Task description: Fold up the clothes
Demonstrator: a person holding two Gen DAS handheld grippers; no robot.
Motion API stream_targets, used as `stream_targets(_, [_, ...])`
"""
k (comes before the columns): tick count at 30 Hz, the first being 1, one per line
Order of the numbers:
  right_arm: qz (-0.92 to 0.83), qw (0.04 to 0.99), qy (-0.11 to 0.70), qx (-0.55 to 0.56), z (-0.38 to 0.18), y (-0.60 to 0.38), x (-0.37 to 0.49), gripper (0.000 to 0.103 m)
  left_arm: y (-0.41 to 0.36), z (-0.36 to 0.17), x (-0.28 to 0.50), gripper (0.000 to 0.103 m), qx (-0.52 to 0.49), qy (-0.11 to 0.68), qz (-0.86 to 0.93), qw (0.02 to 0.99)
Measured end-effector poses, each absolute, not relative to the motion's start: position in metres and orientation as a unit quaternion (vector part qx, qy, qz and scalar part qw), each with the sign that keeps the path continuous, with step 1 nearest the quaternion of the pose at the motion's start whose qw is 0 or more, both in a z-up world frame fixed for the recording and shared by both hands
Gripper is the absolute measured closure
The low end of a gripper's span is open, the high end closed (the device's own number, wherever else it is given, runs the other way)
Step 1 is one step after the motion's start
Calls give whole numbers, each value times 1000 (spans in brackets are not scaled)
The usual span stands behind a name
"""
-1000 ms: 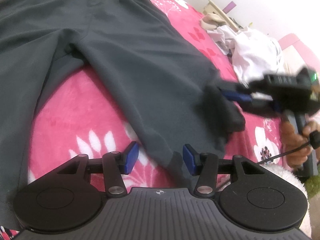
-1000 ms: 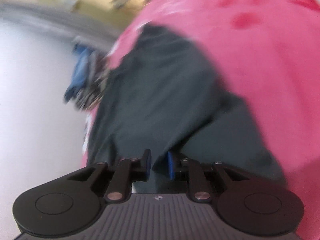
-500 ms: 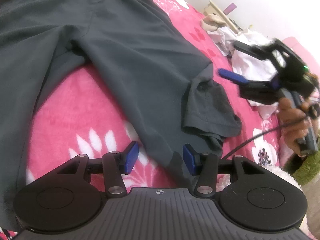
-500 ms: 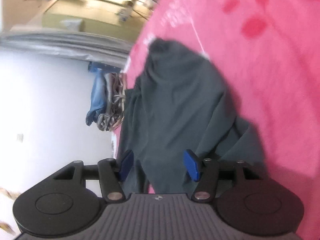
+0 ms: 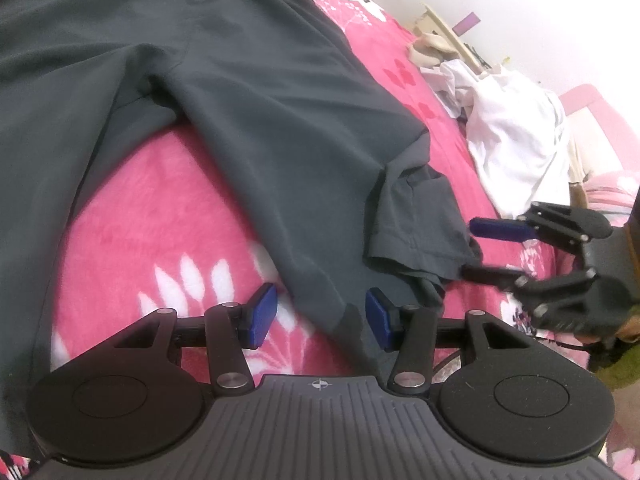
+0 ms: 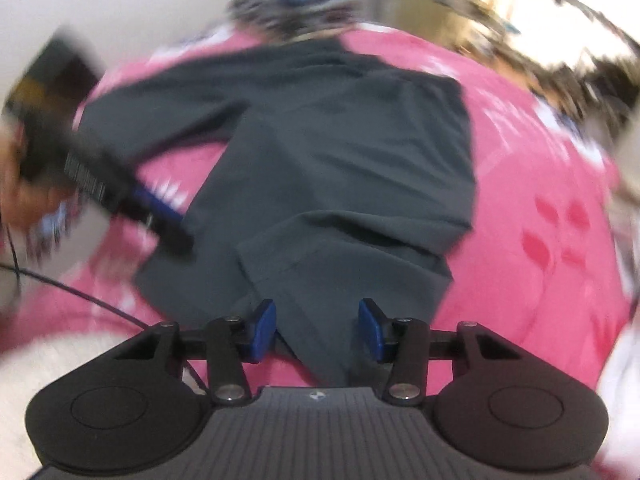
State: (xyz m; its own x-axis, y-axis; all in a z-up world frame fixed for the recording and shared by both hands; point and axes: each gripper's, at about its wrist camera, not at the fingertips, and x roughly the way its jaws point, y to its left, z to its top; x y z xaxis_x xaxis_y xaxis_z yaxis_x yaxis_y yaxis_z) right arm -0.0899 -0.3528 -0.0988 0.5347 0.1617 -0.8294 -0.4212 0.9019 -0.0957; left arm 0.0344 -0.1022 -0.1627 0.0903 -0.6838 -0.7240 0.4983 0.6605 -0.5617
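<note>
Trousers: dark grey matt cloth, smooth. Blanket: pink fleecy cloth, soft nap. At 3 o'clock, white cloth, crumpled. Pads: blue, matt plastic.

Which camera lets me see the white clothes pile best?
The left wrist view shows it best: the white clothes lie crumpled and sharp on the pink blanket, beyond the dark trousers. In the blurred right wrist view only a white smear at the right edge might be them; I cannot tell.
</note>
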Motion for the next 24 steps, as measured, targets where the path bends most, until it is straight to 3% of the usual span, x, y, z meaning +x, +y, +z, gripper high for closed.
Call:
stream_targets(2, [179,850,459,-184,-111,-342,-87,56,-102,-163,34,54,-86,541,-403,733])
stream_targets(5, [182,837,466,-223,-124,-331,-82,66,-102,-163,34,54,-87,540,-405,733])
stream_targets(7, [158,852,458,-200,-120,-338,-79,91,-101,-164,35,54,-89,540,-407,731])
stream_targets(9, [119,881,440,-126,-109,-359,-80,98,-99,-165,36,54,-93,540,-409,730])
stream_targets(13, [12,915,398,72,-100,-419,-95,100,-98,-166,36,54,-96,541,-410,728])
stream_targets(18, [-137,871,347,319,-128,-496,-140,100,-99,-164,36,54,-95,542,-408,728])
stream_targets(21, [-112,885,335,305,-125,-492,-156,100,-100,-163,35,54,-90,542,-407,730])
stream_targets(24, [-16,917,367,156,-106,-453,-142,95,-101,-162,35,54,-86,542,-404,731])
